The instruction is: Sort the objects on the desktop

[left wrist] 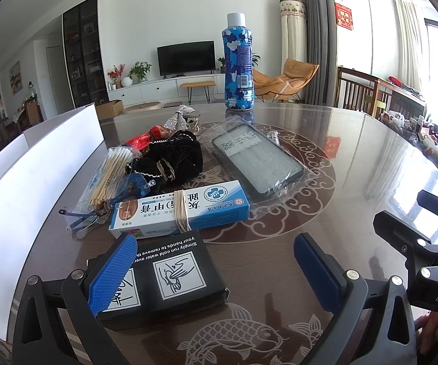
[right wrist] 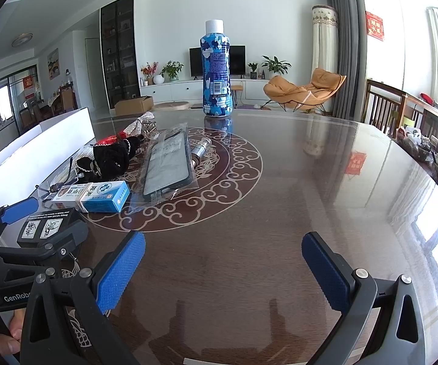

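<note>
Left wrist view shows the left gripper (left wrist: pixel 215 270) spread wide over the near left of the table (left wrist: pixel 355 158), its left pad (left wrist: pixel 112 273) over the black box (left wrist: pixel 182 276) with the hand-washing pictures, whether pressing it I cannot tell; the right pad stands well clear over bare wood, so nothing is pinched; the box lies off to one side of the gap, and I judge a squeeze from here could shove or spin it into the blue cream box (left wrist: pixel 182 210) touching its far edge, which in turn sits against the cotton swabs (left wrist: pixel 109 173) and the glasses (left wrist: pixel 82 219); that whole near cluster is packed tight, so one nudge may drag several things; farther off lie the black velvet pouch (left wrist: pixel 176 158), the phone case (left wrist: pixel 258 161) in its slippery wrapper, and the tall camouflage bottle (left wrist: pixel 238 60) upright at the far side, likely to topple if clipped; right wrist view shows the right gripper (right wrist: pixel 223 270) likewise spread and empty, over bare table to the right of the pile.
</note>
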The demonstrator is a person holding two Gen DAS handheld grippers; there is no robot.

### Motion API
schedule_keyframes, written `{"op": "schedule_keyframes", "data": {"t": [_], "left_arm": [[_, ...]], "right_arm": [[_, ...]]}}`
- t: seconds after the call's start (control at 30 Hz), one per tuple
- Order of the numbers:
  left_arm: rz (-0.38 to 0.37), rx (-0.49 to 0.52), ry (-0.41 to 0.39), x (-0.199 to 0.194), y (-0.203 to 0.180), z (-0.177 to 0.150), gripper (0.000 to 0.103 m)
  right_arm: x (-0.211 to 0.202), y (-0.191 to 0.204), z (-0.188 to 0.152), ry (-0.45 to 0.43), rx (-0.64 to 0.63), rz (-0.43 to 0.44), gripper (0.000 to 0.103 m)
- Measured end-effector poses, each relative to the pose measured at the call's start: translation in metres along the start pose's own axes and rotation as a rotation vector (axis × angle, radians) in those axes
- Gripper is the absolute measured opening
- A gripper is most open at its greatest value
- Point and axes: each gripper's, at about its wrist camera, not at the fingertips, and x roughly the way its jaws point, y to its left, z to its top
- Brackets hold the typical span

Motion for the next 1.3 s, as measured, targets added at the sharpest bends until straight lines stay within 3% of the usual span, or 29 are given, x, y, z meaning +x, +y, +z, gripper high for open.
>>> {"op": "schedule_keyframes", "data": {"t": [0.63, 1.07, 1.3], "left_arm": [[-0.011, -0.004, 0.011, 0.0021, -0.0007, -0.0001, 0.103], [-0.014, 0.012, 0.012, 0.0017, -0.0017, 0.0001, 0.103], [-0.006, 0.025, 0.015, 0.0031, -0.0004, 0.0017, 0.103]], "right_arm": [[0.0015, -0.0009, -0.0006, -0.01, -0.017, -0.019, 0.103], [0.0039, -0.0006, -0.0004, 0.064, -0.039, -0.037, 0.103], [0.005, -0.0051, -0.0009, 0.012, 0.003, -0.021, 0.103]]}}
